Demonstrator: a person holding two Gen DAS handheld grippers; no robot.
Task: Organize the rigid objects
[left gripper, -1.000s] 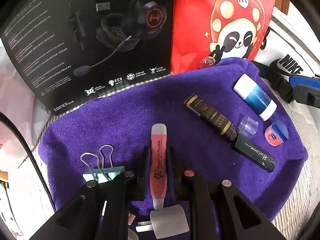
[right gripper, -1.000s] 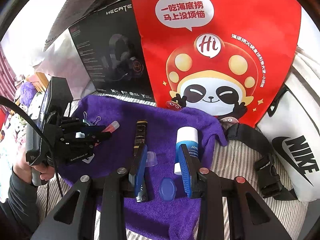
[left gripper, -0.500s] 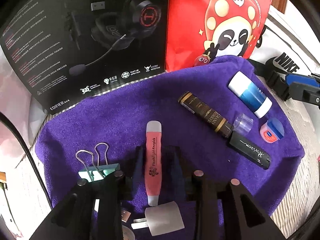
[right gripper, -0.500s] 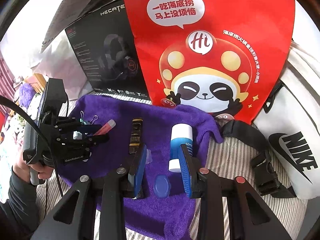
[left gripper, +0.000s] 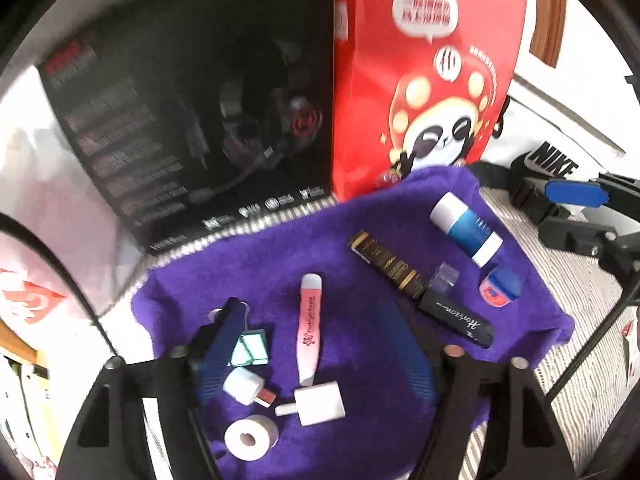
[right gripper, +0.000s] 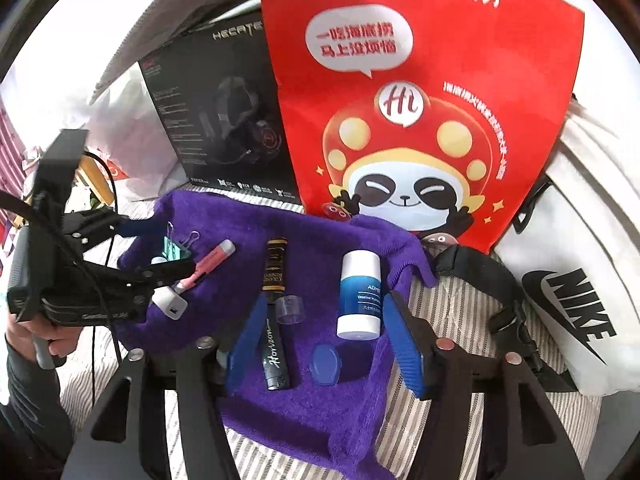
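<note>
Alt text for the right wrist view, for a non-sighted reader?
The open right claw hovers over a purple towel holding a blue-and-white tube, a black pen and a blue cap. Behind stands a red panda bag.

A purple towel [right gripper: 320, 412] lies on a cloth with grey and white stripes [right gripper: 452, 432]. On the towel: a pink tube [left gripper: 308, 336] with white ends, a black tube [left gripper: 386, 266] banded in gold, a black pen [left gripper: 456, 320] with white script, a blue bottle [right gripper: 359, 294] with white ends, a blue lid [right gripper: 325, 364], a mint clip [left gripper: 251, 347], a white roll [left gripper: 250, 436]. Behind the towel stand a black box [right gripper: 224, 120] and a red bag [right gripper: 420, 100] bearing a black-and-white panda under a red cap with yellow spots. Right of the towel, a white bag [right gripper: 572, 300] carries a black logo.
</note>
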